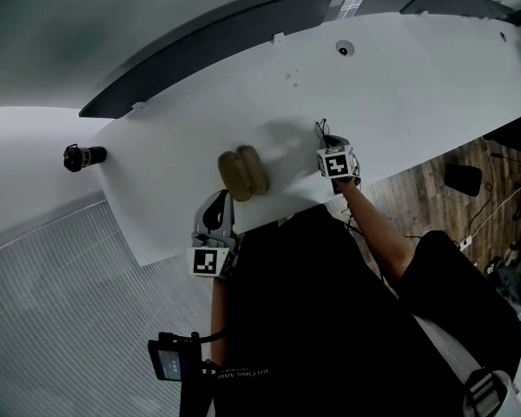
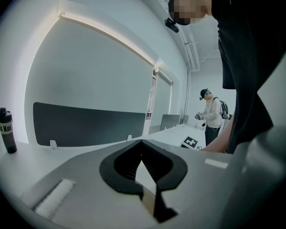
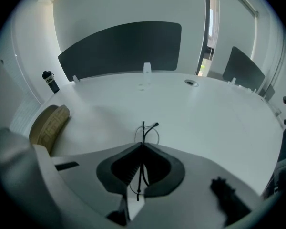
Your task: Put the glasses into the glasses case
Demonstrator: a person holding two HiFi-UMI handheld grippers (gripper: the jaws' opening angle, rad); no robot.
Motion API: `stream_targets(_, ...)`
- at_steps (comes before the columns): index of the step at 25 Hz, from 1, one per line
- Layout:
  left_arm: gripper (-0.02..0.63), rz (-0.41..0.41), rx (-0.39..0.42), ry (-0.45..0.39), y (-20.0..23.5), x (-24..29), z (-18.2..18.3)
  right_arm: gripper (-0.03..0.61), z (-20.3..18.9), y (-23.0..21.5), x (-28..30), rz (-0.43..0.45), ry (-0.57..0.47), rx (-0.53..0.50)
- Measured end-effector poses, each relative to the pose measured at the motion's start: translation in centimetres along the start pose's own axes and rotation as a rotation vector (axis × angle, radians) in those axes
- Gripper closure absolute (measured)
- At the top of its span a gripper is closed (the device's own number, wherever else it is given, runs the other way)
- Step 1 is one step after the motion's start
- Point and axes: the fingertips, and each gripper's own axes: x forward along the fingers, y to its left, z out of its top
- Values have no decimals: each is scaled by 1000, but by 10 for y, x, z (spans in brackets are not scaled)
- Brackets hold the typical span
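The left gripper hangs at the near desk edge, jaws pressed together on nothing, just beside the case. This is judged a standby position for steadying the case. The case lies on the desk near that edge and appears open, its two halves side by side.

To its right, the right gripper pinches the glasses by the thin folded frame, and the lenses project past the jaw tips for insertion. Bare desk separates the glasses from the case, so the leftward path is free. The bottle and dividers stand at the far edge, well apart.
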Motion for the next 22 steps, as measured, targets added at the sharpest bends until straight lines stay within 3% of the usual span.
stream_targets(4,604,5,1,-9,0,-1,2,560,1,1,-6,5,19,5)
stream_targets(11,604,4,3,-25,0,-2,3,561,21,3,-29,8,-47,30)
stream_targets(22,604,17,-15,-50,8,-4,5,561,116,23,-109,128,-290,137)
